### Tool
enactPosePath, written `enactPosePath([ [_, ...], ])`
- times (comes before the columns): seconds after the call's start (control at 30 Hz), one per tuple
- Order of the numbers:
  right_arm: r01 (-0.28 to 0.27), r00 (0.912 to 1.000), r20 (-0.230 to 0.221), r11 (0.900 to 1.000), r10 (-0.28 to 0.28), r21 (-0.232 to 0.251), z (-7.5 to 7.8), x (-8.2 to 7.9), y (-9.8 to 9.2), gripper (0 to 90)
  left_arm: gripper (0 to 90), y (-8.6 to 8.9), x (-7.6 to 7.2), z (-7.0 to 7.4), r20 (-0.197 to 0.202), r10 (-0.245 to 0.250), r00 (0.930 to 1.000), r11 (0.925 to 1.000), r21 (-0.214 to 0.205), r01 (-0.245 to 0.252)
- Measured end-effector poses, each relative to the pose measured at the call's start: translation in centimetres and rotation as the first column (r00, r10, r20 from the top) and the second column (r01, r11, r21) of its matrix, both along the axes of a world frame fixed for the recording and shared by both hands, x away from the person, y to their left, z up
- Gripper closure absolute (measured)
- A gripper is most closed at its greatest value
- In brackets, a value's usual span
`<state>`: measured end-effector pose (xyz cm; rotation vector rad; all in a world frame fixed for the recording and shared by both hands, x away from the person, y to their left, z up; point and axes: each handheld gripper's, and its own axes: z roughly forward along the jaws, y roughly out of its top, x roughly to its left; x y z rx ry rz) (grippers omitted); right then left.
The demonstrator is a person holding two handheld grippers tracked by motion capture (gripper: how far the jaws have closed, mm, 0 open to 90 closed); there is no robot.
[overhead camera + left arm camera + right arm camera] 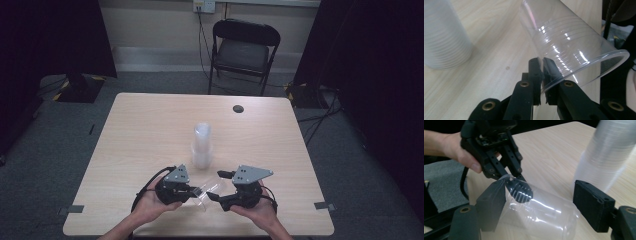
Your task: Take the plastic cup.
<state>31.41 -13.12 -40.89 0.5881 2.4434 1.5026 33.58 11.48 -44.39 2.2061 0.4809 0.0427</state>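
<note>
Right now the left tool (196,190) is pinching the rim of a clear plastic cup (206,194), w/ one jaw inside the wall and the other outside, as the left gripper view is showing; the jaws are standing almost together, only the thin wall between them. The cup (564,40) is lying tilted on its side just above the surface (150,130), near the front edge and between both hands. The right tool (218,185) is straddling the cup's closed end: in the right gripper view its two pads (491,205) are standing either side of the cup (541,212), the near pad touching or nearly touching the wall, the far pad a little apart, so it's part-open and not yet gripping. The left tool (515,182) is showing there too, holding the rim opposite. A stack of cloudy cups (202,145) is standing upright mid-surface, just beyond the tools. A black folding chair (243,50) is sitting behind the surface.
</note>
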Motion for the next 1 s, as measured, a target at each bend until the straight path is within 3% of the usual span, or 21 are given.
enactPosePath([
  [0.23,-0.076,0.9970,0.006,0.9938,0.077,-0.081,-0.4,-0.4,0.9,21.5,86.1,-0.3,0.0,-0.3,-0.027,-0.033,0.9991,0.9992,0.023,0.034],
  [0.6,-0.128,0.9909,0.020,0.9765,0.133,-0.174,-1.5,-0.4,1.4,14.8,86.3,-0.3,0.1,-0.3,-0.049,-0.041,0.9980,0.9987,0.028,0.042],
  [1.0,-0.150,0.9820,0.073,0.9537,0.174,-0.261,-1.9,-0.8,2.1,12.5,86.5,0.4,0.9,-0.5,-0.118,-0.008,0.9930,0.9998,-0.019,0.006],
])
